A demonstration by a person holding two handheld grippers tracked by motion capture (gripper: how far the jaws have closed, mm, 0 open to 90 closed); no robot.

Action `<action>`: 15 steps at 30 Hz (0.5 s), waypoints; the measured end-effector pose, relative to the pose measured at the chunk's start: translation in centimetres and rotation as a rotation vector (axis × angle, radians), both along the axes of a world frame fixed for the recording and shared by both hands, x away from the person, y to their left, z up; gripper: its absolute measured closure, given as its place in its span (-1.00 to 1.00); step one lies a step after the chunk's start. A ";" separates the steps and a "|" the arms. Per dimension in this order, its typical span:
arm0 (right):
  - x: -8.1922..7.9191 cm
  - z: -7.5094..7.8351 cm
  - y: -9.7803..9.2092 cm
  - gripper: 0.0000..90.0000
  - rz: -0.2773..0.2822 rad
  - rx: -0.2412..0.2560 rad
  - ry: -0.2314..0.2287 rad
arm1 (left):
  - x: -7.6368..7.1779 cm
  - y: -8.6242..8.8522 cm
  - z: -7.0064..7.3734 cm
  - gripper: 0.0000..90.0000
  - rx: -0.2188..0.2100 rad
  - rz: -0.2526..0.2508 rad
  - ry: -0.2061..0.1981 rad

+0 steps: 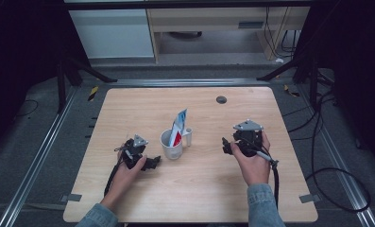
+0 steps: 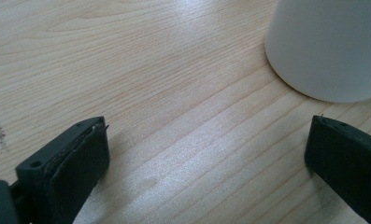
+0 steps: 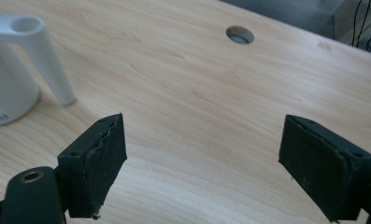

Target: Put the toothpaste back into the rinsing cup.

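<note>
Fingers (image 2: pixel 71 163) of the left gripper (image 2: pixel 206 163): we record them spread wide, holding nothing, with bare wood grain between them in the left gripper view. Fingers (image 3: pixel 96 161) of the right gripper (image 3: pixel 204 163): likewise wide apart and empty in the right gripper view. White mug (image 1: pixel 171 143): upright near the centre of the high view, on the table (image 1: pixel 128 109), handle turned toward the right of the frame; a blue, white and red packet (image 1: pixel 178 126) stands in it, leaning to the upper right. In the high view we place the left gripper (image 1: pixel 149 163) just left of the mug, near but apart, and the right gripper (image 1: pixel 227 144) well to its right. The mug's wall (image 2: pixel 328 46) sits at the upper right of the left gripper view, its handle (image 3: pixel 43 60) at the upper left of the right gripper view. Table fitting: round grey hole (image 1: pixel 221 99), upper centre.
</note>
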State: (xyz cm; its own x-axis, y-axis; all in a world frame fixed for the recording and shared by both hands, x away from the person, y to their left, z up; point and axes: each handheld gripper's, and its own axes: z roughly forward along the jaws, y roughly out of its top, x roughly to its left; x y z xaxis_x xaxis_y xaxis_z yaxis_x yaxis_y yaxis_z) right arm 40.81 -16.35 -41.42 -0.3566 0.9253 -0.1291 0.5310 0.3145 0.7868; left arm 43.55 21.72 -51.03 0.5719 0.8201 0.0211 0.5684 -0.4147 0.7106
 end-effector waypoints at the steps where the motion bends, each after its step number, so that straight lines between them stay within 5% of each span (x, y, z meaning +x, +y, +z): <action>1: 0.1 -0.3 -0.2 -0.67 -0.002 0.002 0.006 | 0.0 0.0 0.0 -1.00 0.000 0.000 0.000; 15: 2.1 -5.1 -3.2 -0.69 -0.061 0.056 0.125 | 0.0 0.0 0.0 -1.00 0.003 -0.002 0.001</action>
State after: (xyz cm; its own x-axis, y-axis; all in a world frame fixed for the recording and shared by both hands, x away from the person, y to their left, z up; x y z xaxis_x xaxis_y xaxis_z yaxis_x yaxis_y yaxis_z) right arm 42.88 -19.52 -46.51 -0.3094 0.9503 -0.0346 0.6426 0.2357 0.7291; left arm 43.55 21.75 -51.01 0.5738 0.8186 0.0234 0.5680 -0.4184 0.7088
